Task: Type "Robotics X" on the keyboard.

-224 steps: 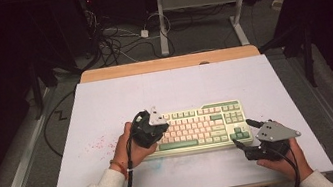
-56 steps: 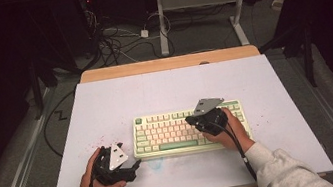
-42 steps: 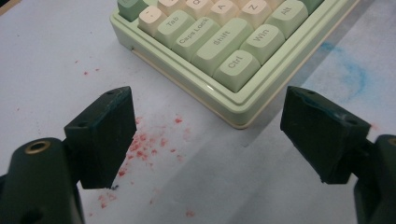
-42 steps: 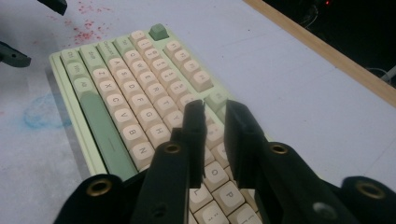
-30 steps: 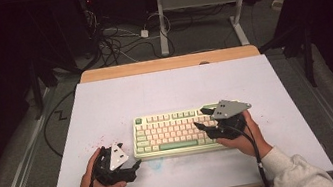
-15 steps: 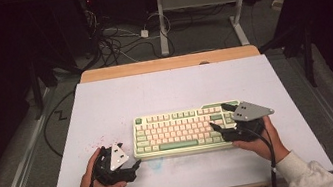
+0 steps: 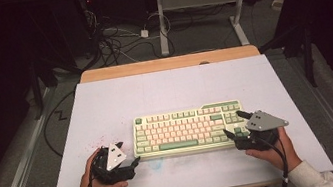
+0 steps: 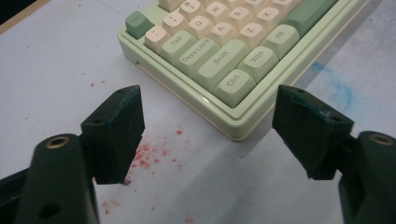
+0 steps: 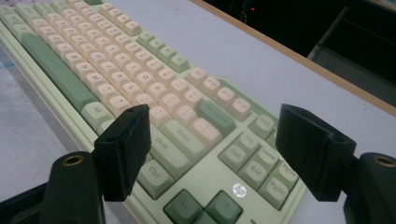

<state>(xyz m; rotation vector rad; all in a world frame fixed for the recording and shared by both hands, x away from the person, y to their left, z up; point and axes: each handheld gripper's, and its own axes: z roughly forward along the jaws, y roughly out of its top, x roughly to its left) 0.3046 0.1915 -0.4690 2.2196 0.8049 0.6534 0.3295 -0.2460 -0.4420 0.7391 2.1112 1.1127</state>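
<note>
Flanking the keyboard (image 7: pixel 188 128), both grippers (image 7: pixel 126 156) (image 7: pixel 236 124) show parted jaws.

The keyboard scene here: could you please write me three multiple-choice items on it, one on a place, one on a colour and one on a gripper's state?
1. Where does the left gripper sit?
A. By the left end of the keyboard
B. Over the number row
C. At the table's far edge

2. What colour are the specks on the white table top near the left gripper?
A. Yellow
B. Red
C. Black

3. How do the jaws of the right gripper stand?
A. Shut on a keycap
B. Shut on a cable
C. Open, gripping nothing

Answers:
1 A: the left gripper view shows the Ctrl corner just ahead of its jaws.
2 B: red specks lie by its left jaw.
3 C: the right gripper view shows them wide apart over the keyboard's right end, no pad pressing on anything.
</note>
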